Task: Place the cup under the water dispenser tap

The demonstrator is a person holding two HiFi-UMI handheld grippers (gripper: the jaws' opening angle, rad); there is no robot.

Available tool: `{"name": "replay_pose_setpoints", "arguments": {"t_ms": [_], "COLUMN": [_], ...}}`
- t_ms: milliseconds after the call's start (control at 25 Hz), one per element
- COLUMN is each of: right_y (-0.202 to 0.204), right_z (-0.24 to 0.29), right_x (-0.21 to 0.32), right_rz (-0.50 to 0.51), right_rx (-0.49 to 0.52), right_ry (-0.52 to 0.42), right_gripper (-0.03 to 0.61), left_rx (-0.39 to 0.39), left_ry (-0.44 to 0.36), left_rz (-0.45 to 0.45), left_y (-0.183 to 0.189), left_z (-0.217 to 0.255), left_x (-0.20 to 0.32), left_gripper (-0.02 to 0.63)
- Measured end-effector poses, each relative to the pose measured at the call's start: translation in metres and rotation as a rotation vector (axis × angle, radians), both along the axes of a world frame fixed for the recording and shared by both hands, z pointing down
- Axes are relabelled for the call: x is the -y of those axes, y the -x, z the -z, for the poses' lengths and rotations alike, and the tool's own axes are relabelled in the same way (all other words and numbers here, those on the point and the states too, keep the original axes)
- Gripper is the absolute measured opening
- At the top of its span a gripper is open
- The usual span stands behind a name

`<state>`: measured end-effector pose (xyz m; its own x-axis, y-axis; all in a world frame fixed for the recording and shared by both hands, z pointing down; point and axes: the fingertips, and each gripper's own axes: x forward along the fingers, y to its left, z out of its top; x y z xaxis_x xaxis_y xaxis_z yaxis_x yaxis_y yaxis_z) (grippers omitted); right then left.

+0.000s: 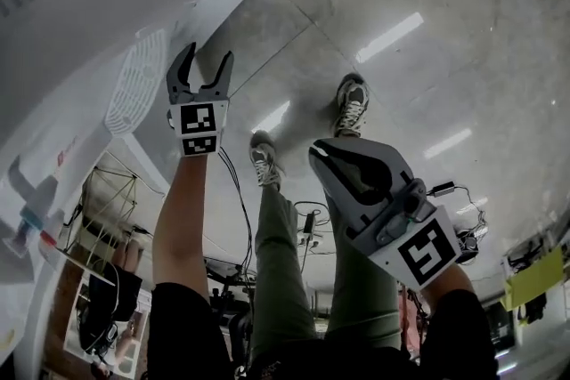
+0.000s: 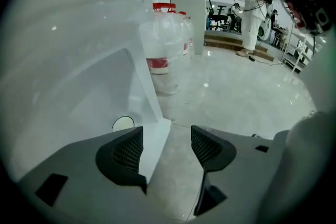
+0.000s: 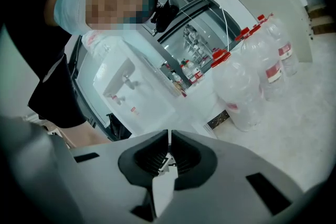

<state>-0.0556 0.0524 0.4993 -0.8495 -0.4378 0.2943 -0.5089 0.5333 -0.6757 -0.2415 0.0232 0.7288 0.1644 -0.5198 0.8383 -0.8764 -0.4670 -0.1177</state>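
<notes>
Cup cannot be found for certain in any of the three views, and neither gripper holds it. A small pale disc [image 2: 123, 124] on a white panel [image 2: 79, 92] beside the left jaw is too small to identify.

The left gripper [image 1: 207, 58] [image 2: 167, 136] has its jaws spread wide. Only the panel's edge and the glossy floor [image 2: 236, 97] show in the gap, well beyond the pads. The right gripper [image 1: 322, 154] [image 3: 169, 139] has its jaws pressed together at the tips with nothing pinched, just a sliver of light behind them.

The water dispenser [image 3: 123, 84] appears in the right gripper view as a tilted white box with small taps. It is blurred and partly hidden by a dark sleeve [image 3: 31, 60]. Large clear water bottles [image 3: 239, 89] with red caps stand near it, and another bottle [image 2: 165, 50] stands behind the panel in the left gripper view.

From the head camera, a large white curved surface with a slotted grille [image 1: 138, 80] fills the left side, cut off by the frame edge. The person's legs and shoes [image 1: 352, 102] stand on the grey floor below. In the left gripper view a distant person [image 2: 252, 2] stands in the background.
</notes>
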Motion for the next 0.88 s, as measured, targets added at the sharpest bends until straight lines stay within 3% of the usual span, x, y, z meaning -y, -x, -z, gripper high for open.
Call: {"name": "replay_pose_setpoints", "arguments": {"t_ms": [600, 880], "right_y": [0.003, 0.0], "right_z": [-0.08, -0.114], "right_x": [0.024, 0.023], "right_rz": [0.069, 0.062], "right_rx": [0.019, 0.011], "right_ry": [0.01, 0.041], "right_gripper": [0.046, 0.046], "left_rx": [0.163, 0.239], "left_ry": [0.011, 0.051], "left_rz": [0.1, 0.038], "left_y": [0.06, 0.07], "left_z": [-0.083, -0.11], "left_x": [0.068, 0.089], "left_gripper": [0.318, 0.319]}}
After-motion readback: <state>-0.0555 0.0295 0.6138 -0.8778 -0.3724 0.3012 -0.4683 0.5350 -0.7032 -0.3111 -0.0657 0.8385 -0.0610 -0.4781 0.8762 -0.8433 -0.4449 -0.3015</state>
